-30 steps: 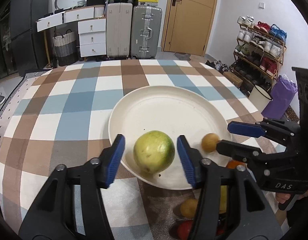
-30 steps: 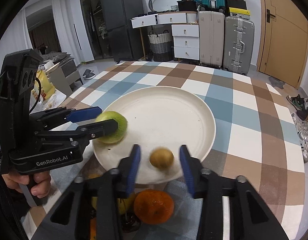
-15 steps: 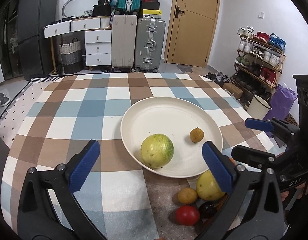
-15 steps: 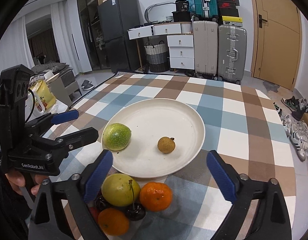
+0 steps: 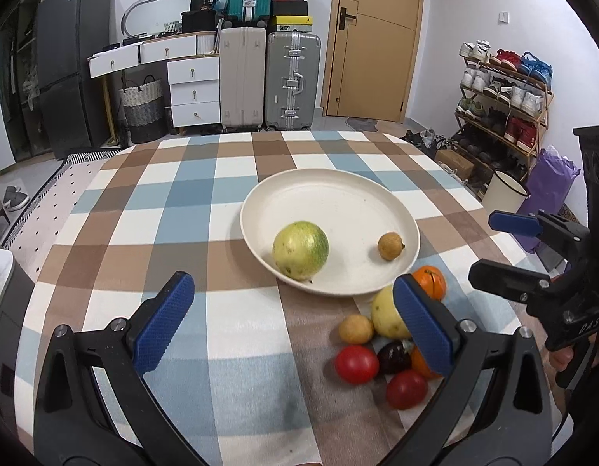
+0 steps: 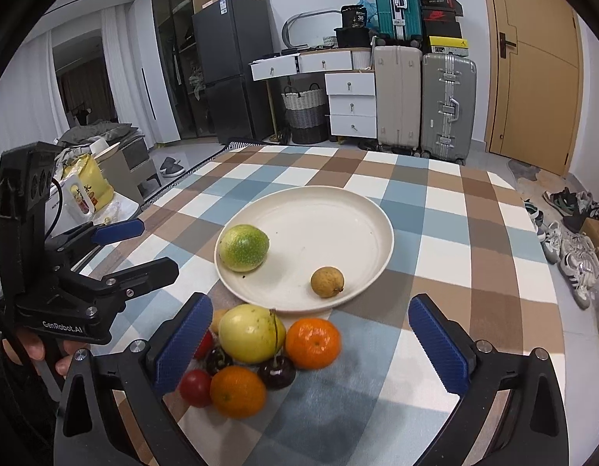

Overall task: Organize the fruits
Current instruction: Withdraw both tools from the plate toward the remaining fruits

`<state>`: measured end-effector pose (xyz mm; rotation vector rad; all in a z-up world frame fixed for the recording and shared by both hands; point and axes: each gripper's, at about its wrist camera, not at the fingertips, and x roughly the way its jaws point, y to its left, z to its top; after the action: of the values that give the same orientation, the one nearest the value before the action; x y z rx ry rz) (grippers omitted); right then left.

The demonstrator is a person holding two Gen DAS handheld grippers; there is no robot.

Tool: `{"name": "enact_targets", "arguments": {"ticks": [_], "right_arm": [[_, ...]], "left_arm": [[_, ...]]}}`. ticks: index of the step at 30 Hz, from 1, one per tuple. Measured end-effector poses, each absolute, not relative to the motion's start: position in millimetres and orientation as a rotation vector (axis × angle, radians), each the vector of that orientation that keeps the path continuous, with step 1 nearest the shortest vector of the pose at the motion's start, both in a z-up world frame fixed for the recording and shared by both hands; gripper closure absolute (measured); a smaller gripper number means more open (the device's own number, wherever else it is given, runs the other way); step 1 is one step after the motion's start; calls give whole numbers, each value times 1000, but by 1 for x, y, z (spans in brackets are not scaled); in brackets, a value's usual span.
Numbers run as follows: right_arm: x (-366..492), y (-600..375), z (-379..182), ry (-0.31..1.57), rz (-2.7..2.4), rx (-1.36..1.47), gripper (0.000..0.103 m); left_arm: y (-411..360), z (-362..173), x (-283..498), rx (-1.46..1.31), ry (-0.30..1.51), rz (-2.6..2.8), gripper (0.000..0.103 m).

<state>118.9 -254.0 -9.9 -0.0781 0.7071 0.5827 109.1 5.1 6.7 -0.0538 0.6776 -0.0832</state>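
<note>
Green round fruit (image 5: 300, 250) and small brown fruit (image 5: 390, 246) now sit released on white plate (image 5: 338, 190), both claws, left claw (image 5: 295, 324) and right claw (image 6: 313, 343), pulled back wide open, remaining fruit pile (image 6: 253, 357) on bench (image 5: 144, 209) next.

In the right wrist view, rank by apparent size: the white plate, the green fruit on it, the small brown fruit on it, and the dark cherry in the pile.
1. white plate
2. green fruit
3 and 4. small brown fruit and dark cherry look alike in size; the cherry sits nearer the camera, so no ranking between them.
</note>
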Motion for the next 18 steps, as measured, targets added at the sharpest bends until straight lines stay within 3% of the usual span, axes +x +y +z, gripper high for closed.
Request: {"name": "enact_targets", "arguments": {"ticks": [18], "right_arm": [[74,-257,-29,756,582,-99,0]], "left_arm": [[-15,-11,67,-28,737,-107,1]]}}
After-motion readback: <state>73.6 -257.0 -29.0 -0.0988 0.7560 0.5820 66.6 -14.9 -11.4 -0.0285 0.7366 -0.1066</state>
